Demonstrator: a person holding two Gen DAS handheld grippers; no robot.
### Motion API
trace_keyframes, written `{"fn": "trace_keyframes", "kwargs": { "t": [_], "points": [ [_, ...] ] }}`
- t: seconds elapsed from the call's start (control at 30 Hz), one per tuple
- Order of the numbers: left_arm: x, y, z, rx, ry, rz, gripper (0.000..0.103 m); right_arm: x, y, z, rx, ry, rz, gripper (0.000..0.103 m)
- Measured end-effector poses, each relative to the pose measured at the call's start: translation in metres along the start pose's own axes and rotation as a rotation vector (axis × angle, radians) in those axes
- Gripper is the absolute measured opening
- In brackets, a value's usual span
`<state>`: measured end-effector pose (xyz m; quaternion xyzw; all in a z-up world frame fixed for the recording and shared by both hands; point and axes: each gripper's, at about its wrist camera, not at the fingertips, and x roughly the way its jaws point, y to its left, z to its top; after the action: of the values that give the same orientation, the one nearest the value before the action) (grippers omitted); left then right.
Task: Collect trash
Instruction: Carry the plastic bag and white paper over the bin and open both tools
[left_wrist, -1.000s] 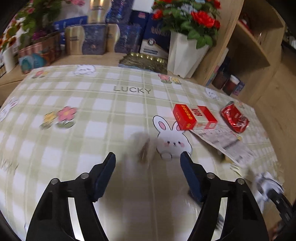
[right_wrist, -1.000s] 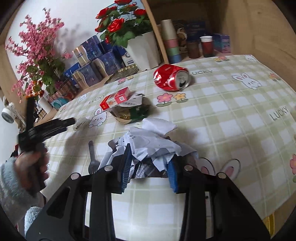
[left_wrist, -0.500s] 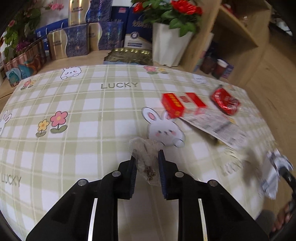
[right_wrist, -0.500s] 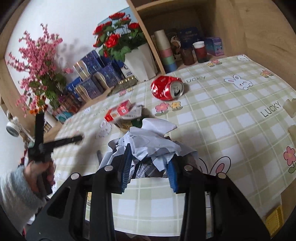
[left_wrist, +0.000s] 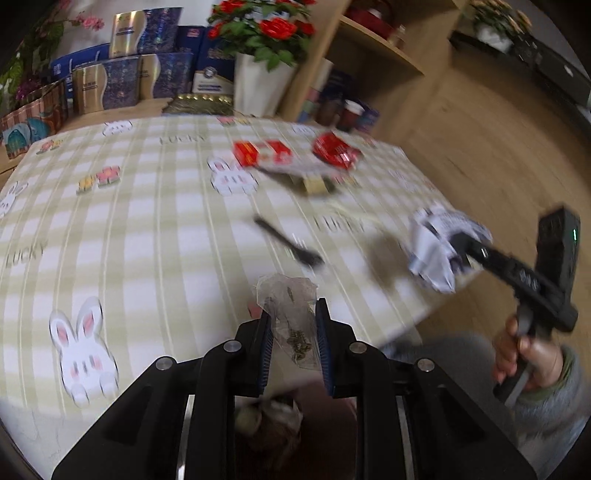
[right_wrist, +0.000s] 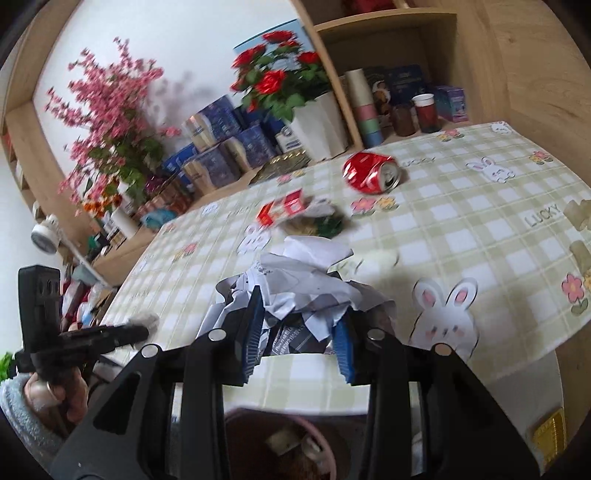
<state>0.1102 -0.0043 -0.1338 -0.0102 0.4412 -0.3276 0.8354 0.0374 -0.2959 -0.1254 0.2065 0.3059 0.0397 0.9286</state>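
Note:
My left gripper is shut on a clear plastic wrapper with brown crumbs and holds it above the table's near edge. My right gripper is shut on a crumpled white paper wad; the wad also shows in the left wrist view. A pink-rimmed trash bin with trash inside sits below both grippers, off the table edge. On the checked tablecloth lie a crushed red can, a red box, a black plastic fork and a flat wrapper.
A white pot of red roses, blue and gold boxes and pink blossoms stand behind the table. Wooden shelves hold cups and cartons. The table's front edge is just below the grippers.
My left gripper has shut on the clear wrapper, lifted it and pulled back toward the table's near edge over the bin. My right gripper has drawn back with the paper wad.

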Motion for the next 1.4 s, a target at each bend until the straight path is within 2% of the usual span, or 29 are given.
{"fn": "trace_keyframes", "kwargs": {
  "t": [0.17,0.33,0.53,0.7,0.73,0.77,0.83,0.93,1.07,1.23,1.4],
  "points": [
    [0.005,-0.018,-0.054,-0.009,0.094,-0.049,0.022,-0.009,0.02,-0.026,-0.043,0.041,0.017,0.037],
    [0.023,-0.027,-0.098,-0.01,0.22,-0.015,0.022,-0.015,0.033,-0.04,-0.068,0.063,0.027,0.037],
    [0.04,-0.02,-0.122,-0.086,0.305,-0.006,0.022,-0.024,0.041,-0.045,-0.097,0.066,0.029,0.037],
    [0.041,-0.014,-0.13,-0.133,0.314,-0.007,0.028,-0.028,0.041,-0.048,-0.095,0.071,0.026,0.037],
    [0.04,-0.014,-0.13,-0.138,0.309,-0.01,0.034,-0.028,0.041,-0.05,-0.093,0.073,0.026,0.037],
    [0.038,-0.014,-0.129,-0.143,0.302,-0.011,0.047,-0.028,0.041,-0.05,-0.093,0.076,0.026,0.037],
    [0.033,-0.015,-0.127,-0.145,0.275,0.006,0.062,-0.027,0.041,-0.053,-0.095,0.083,0.025,0.037],
    [0.019,-0.016,-0.124,-0.147,0.204,0.057,0.074,-0.027,0.043,-0.058,-0.101,0.096,0.023,0.037],
    [-0.01,-0.018,-0.12,-0.166,0.076,0.165,0.089,-0.024,0.046,-0.067,-0.112,0.12,0.025,0.037],
    [-0.042,-0.017,-0.118,-0.198,-0.074,0.328,0.093,-0.014,0.053,-0.081,-0.125,0.167,0.038,0.037],
    [-0.062,-0.001,-0.119,-0.293,-0.158,0.392,0.094,-0.006,0.064,-0.097,-0.158,0.219,0.058,0.037]
  ]
}}
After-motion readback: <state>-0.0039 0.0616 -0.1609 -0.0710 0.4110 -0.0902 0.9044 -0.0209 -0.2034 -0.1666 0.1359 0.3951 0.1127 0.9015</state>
